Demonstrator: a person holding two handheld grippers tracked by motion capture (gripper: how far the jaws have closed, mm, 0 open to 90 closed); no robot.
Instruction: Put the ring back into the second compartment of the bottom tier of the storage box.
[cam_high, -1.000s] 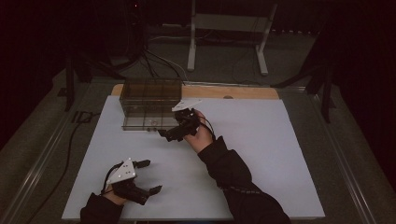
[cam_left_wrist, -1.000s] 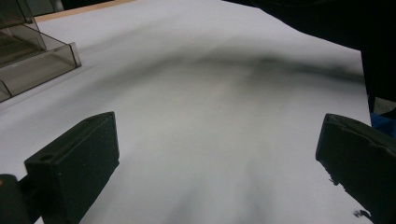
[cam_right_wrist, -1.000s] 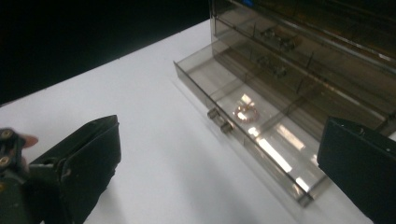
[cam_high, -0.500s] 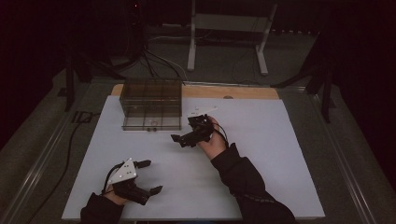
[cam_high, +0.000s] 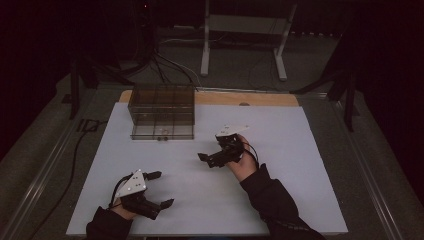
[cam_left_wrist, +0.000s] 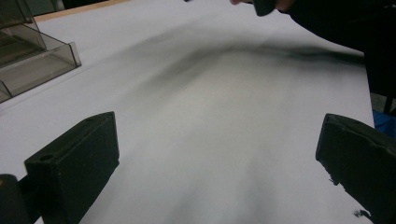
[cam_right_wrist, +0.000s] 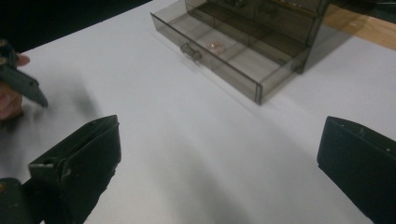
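A smoky clear drawer cabinet (cam_high: 162, 111) stands at the far left of the white table top (cam_high: 300, 150). Its bottom drawer (cam_right_wrist: 224, 56) is pulled out, with a knobbed handle (cam_right_wrist: 190, 51) on the front and a small coppery thing (cam_right_wrist: 215, 45) inside. My right gripper (cam_high: 206, 160) hovers open near the middle of the table, to the right of and nearer than the drawer, jaws pointing left and holding nothing (cam_right_wrist: 219, 154). My left gripper (cam_high: 161, 189) rests open and empty near the front left edge (cam_left_wrist: 219, 154).
A wooden board (cam_high: 250, 98) runs along the table's far edge behind the cabinet. A cable (cam_high: 75, 150) trails down the left side. A metal stand (cam_high: 240, 30) is on the floor beyond. In the left gripper view the dark sleeve (cam_left_wrist: 336, 28) of the other arm crosses the top right.
My right gripper has drawn back from the drawer front, moving right and toward the person. The left gripper has stayed put.
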